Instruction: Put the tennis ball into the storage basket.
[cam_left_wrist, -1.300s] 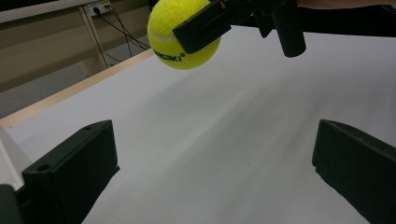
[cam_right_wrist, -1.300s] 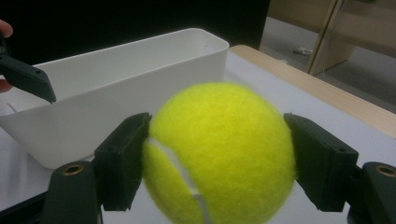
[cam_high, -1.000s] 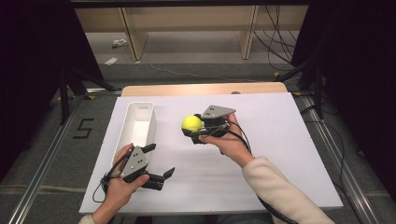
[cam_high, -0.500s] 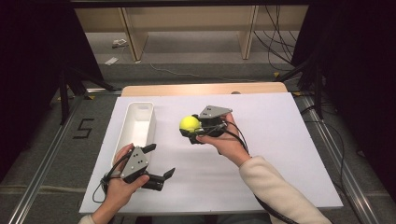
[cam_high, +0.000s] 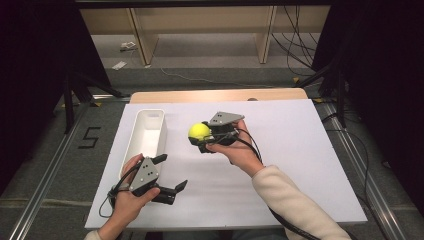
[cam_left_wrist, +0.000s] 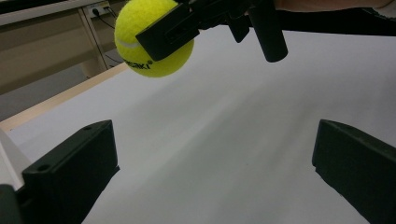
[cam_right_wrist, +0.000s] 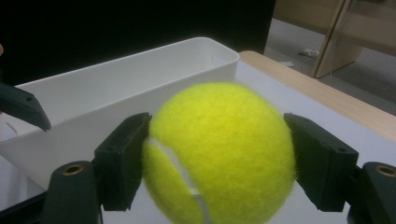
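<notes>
A: Ball?
B: Fuzzy yellow tennis ball (cam_high: 198, 131) with a white seam, pinched between the right tool's (cam_high: 201, 140) black jaws, centre frame in the high view, seemingly lifted off the white counter (cam_high: 300, 165).
A: Left tool (cam_high: 172, 172)?
B: Lower left, jaws spread, nothing between them.
A: Tray?
B: Smooth white oblong plastic bin (cam_high: 150, 131), just left of the ball.

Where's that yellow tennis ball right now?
The tennis ball is clamped in the right gripper, lifted above the white table near the middle of the high view, just right of the white bin.
</notes>
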